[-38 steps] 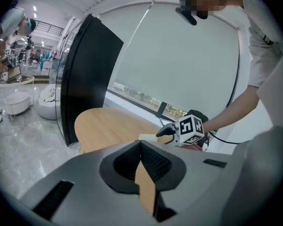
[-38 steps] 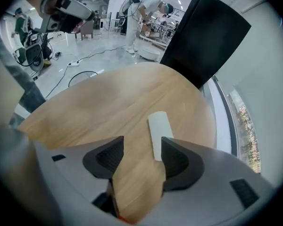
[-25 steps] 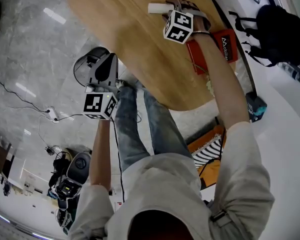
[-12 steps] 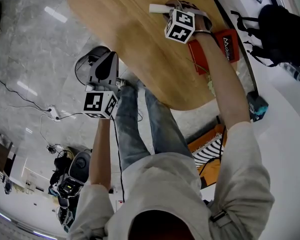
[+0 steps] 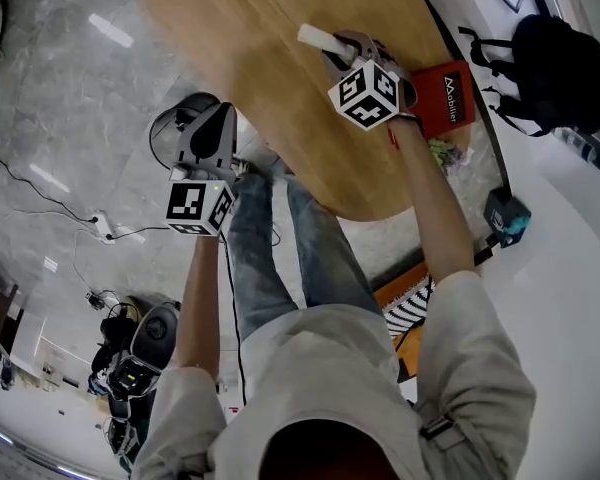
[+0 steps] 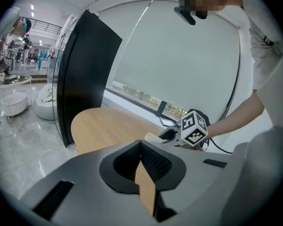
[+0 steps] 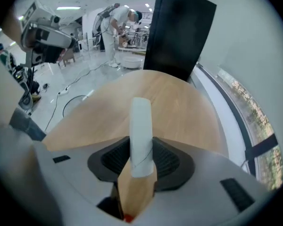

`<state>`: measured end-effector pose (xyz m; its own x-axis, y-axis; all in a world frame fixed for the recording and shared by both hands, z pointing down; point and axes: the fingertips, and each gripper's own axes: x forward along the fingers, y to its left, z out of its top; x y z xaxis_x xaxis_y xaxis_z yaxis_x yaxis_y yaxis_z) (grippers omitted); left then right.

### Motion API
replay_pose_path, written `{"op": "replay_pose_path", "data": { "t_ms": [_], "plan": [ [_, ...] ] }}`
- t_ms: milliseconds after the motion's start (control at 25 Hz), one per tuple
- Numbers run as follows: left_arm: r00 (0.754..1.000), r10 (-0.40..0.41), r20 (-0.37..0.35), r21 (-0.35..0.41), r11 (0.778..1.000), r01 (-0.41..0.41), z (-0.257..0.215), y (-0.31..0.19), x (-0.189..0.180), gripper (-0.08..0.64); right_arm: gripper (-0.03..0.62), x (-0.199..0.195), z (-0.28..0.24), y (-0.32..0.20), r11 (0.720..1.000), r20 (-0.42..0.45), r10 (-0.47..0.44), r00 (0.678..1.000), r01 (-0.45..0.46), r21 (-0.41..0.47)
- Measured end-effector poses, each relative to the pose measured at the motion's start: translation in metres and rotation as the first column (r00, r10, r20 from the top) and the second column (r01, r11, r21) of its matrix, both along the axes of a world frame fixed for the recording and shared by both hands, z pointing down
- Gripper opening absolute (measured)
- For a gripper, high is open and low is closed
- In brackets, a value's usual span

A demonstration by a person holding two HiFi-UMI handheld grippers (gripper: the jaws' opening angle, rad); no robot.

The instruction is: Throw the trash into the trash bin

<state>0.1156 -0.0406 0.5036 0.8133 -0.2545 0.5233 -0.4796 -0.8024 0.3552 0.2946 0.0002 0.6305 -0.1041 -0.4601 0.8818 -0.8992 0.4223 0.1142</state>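
The left gripper (image 5: 212, 118) covers most of the dark round bin (image 5: 160, 128) at ten o'clock, while the person's wrist (image 5: 405, 118) hides the red box's (image 5: 452, 96) near end.

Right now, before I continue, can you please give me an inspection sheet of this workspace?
Surface: wooden table, mostly bare.
Job's things: white tube in the right gripper; bin on the floor beside the table.
Clutter: red box on the table; green wad beside it.
Grippers: right gripper jaws closing, pressing on the tube between them; left gripper shut, empty, near the bin.
Cables: white cable with power strip on the floor.
Surroundings: black backpack; marble floor.
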Motion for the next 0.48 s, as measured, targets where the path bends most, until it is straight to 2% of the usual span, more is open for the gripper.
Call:
{"op": "replay_pose_path", "data": {
  "t_ms": [120, 240, 360, 480],
  "plan": [
    [1.000, -0.011, -0.006, 0.005, 1.000, 0.011, -0.002, 0.002, -0.006, 0.018, 0.158, -0.018, -0.013, 0.018, 0.988, 0.109, 0.148, 0.983, -0.152, 0.032],
    [1.000, -0.021, -0.006, 0.005, 1.000, 0.021, -0.003, 0.004, -0.014, 0.018, 0.158, -0.037, -0.027, 0.033, 0.954, 0.219, 0.282, 0.934, -0.297, 0.039],
    [0.999, -0.036, -0.003, 0.000, 0.999, 0.036, -0.003, 0.008, -0.023, 0.018, 0.158, -0.054, -0.042, 0.046, 0.916, 0.292, 0.370, 0.882, -0.399, 0.047],
    [0.999, -0.054, -0.006, -0.001, 0.999, 0.054, -0.003, 0.010, -0.032, 0.018, 0.158, -0.068, -0.053, 0.057, 0.885, 0.346, 0.416, 0.841, -0.463, 0.060]
  ]
}}
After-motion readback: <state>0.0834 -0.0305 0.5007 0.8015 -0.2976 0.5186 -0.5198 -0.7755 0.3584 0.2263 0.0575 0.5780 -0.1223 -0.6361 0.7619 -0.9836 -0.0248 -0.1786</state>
